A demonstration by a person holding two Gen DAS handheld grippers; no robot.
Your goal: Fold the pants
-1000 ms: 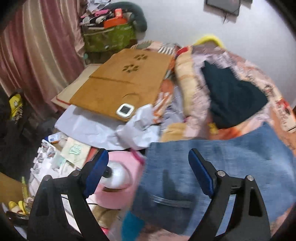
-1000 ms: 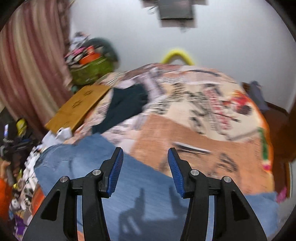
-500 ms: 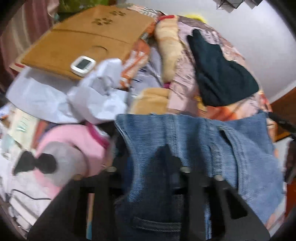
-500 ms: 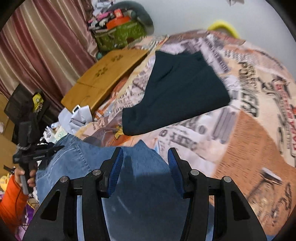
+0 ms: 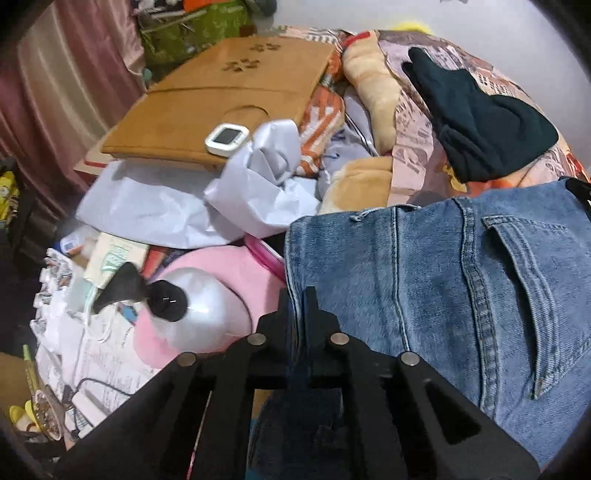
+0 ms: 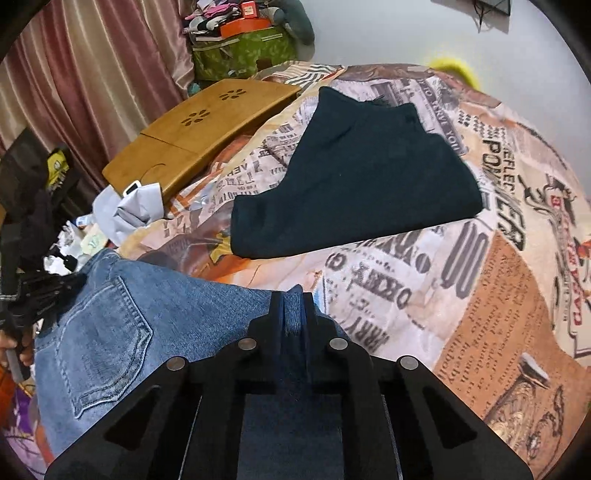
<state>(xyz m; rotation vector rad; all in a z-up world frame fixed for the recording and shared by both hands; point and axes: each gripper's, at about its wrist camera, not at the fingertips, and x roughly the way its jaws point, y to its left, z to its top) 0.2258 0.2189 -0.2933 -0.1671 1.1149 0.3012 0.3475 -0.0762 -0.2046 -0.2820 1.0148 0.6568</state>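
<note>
While two tongs, left tongs [image 5: 296, 295], right tongs [image 6: 293, 297], pinch one jeans [image 5: 443, 280], one dark garment [image 6: 354, 184]

A pale wall [image 6: 388, 33] is rising behind a bed [image 6: 498, 266] spread with a newspaper-print cover. Pink curtains [image 6: 92, 81] are hanging along the left side. A wooden lap desk [image 6: 199, 133] is lying at the bed's edge, and a green bag [image 6: 243, 55] is sitting beyond it.

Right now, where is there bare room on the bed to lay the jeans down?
Bare quilt lies right of the jeans and below the dark garment. Left of the jeans it is crowded: white paper, pink item, wooden tray.
</note>
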